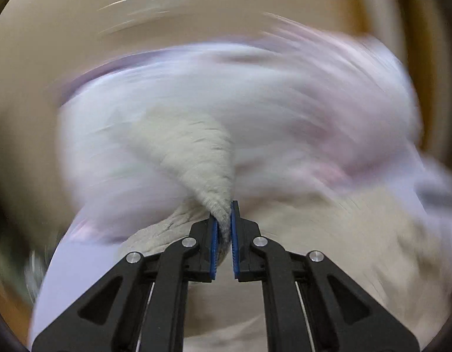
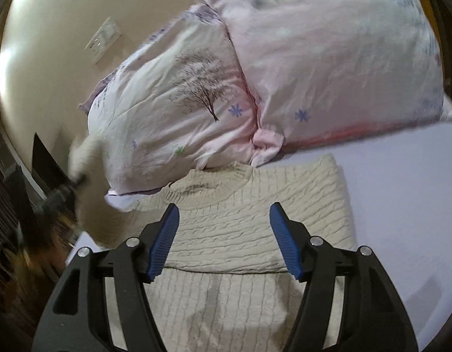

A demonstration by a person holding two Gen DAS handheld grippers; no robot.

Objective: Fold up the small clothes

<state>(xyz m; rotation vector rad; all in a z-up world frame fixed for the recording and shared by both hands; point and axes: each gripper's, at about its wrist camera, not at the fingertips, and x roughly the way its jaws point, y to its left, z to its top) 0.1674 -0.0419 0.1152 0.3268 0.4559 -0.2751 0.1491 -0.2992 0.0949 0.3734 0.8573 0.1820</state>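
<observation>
A cream cable-knit sweater (image 2: 243, 214) lies on the pale lilac bed sheet (image 2: 401, 205), its collar toward the pillows and its right side folded in. My right gripper (image 2: 224, 220) is open and empty, hovering over the sweater's chest. My left gripper (image 1: 224, 220) is shut on a cream sleeve (image 1: 202, 158) of the sweater and holds it lifted; that view is heavily blurred. In the right wrist view the left gripper (image 2: 73, 183) shows blurred at the far left with the sleeve (image 2: 85, 152) raised.
Two pink floral pillows (image 2: 313, 58) lie against the beige wall (image 2: 50, 29) just beyond the collar. A wall socket plate (image 2: 104, 39) is on the wall. The bed edge and dark floor (image 2: 20, 249) are at the left.
</observation>
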